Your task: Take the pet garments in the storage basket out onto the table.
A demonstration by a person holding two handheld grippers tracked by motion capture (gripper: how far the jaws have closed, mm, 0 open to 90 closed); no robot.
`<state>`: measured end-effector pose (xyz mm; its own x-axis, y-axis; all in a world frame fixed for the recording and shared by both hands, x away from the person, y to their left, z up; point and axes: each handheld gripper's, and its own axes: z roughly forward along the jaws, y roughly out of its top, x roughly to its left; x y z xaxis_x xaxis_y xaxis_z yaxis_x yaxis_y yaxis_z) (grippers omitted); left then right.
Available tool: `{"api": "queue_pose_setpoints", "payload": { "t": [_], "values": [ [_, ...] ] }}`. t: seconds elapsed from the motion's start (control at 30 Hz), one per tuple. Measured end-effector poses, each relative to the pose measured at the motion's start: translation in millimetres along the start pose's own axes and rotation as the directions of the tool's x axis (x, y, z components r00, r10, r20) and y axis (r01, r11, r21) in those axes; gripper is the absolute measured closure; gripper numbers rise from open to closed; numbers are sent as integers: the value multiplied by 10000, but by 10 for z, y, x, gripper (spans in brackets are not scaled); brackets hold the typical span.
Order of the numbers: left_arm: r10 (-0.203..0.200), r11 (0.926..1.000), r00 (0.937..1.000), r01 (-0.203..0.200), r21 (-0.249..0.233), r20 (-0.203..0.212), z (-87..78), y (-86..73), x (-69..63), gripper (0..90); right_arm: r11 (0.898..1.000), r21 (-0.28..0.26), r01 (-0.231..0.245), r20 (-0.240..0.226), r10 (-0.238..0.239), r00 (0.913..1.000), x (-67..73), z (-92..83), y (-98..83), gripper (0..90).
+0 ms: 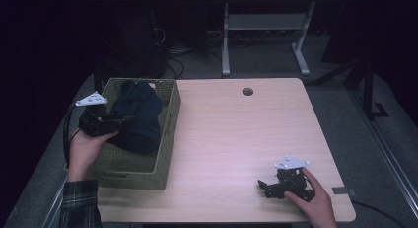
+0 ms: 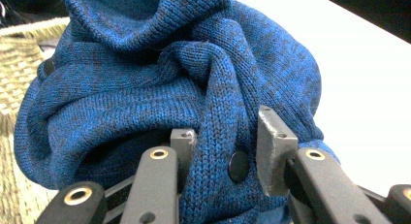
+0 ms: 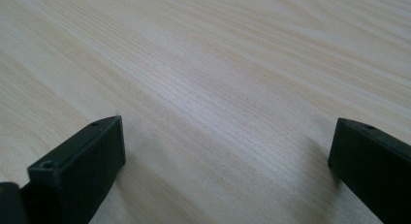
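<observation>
Left gripper (image 2: pixel 225 151) clamps a buttoned fold of the blue knit sweater (image 2: pixel 165 83) over the basket (image 1: pixel 167 134) at the tabletop's left edge — soft, light, floppy, best pinched at a thick bunched fold; right gripper (image 3: pixel 225 161) rests with jaws spread, holding nothing.

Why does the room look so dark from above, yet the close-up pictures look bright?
High view: dim surroundings, light falls mainly on the table. Left gripper view: blue knitted garment sharp, the tabletop behind it glares white. Right gripper view: wood grain evenly lit, soft shadows beside the right gripper, far edge slightly blurred.
</observation>
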<state>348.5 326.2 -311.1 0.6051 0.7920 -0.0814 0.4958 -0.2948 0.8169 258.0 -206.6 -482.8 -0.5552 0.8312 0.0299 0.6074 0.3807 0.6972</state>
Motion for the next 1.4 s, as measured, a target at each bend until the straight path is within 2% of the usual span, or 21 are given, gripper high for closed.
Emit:
{"api": "queue_pose_setpoints", "payload": {
  "t": [0.07, 0.27, 0.4, 0.5, 0.53, 0.6, 0.7, 0.73, 0.9, 0.93, 1.1, 1.17, 1.3, 1.33, 1.4],
  "values": [
    [53, 10000, 10000, -53, -56, -40, -14, 19, -9, 653, 10000, 1, 1, 0, -1, 10000, 0, 0, 0, 0],
    [107, 9978, 9999, -112, -656, -81, -114, 142, -33, 655, 10000, -2, 6, -7, -6, 10000, -1, 1, 1, 0],
    [66, 9952, 9999, -56, -977, 102, -167, 191, -49, 657, 10000, -9, 21, -11, -21, 10000, -2, 2, 2, 0],
    [169, 9923, 9988, -110, -1235, 466, -196, 251, -120, 657, 10000, -21, 3, -16, -3, 10000, -2, 5, 4, 0],
    [169, 9923, 9988, -110, -1235, 466, -196, 251, -120, 657, 10000, -21, 3, -16, -3, 10000, -2, 5, 4, 0],
    [237, 9900, 9967, -126, -1407, 777, -190, 305, -196, 657, 10000, -23, -1, -17, 1, 10000, -2, 5, 4, 0],
    [325, 9892, 9953, -191, -1450, 909, -174, 345, -261, 657, 10000, -24, 4, -17, -4, 10000, -2, 5, 4, 0],
    [417, 9892, 9940, -269, -1444, 1006, -147, 383, -329, 656, 10000, -22, -2, -15, 2, 10000, -2, 5, 4, 0],
    [605, 9888, 9906, -426, -1428, 1230, -85, 440, -453, 657, 10000, 1, -40, -23, 40, 10000, 1, 3, 4, 0],
    [731, 9883, 9883, -538, -1425, 1339, -52, 470, -514, 657, 10000, 1, -40, -23, 40, 10000, 1, 3, 4, 0],
    [963, 9876, 9827, -746, -1379, 1582, 36, 518, -632, 656, 10000, 5, -52, -26, 52, 10000, 2, 3, 5, 0],
    [1126, 9874, 9784, -907, -1299, 1731, 107, 547, -714, 657, 10000, 3, -53, -26, 53, 10000, 2, 3, 4, 0],
    [1213, 9869, 9740, -976, -1285, 1913, 181, 578, -790, 657, 10000, 3, -52, -28, 52, 10000, 2, 3, 4, 0],
    [1297, 9860, 9702, -1044, -1303, 2045, 234, 601, -842, 656, 10000, -1, -62, -34, 62, 10000, 2, 3, 5, 0],
    [1328, 9858, 9690, -1072, -1296, 2085, 263, 612, -869, 657, 10000, -1, -60, -37, 60, 10000, 2, 3, 5, 0]
  ]
}}
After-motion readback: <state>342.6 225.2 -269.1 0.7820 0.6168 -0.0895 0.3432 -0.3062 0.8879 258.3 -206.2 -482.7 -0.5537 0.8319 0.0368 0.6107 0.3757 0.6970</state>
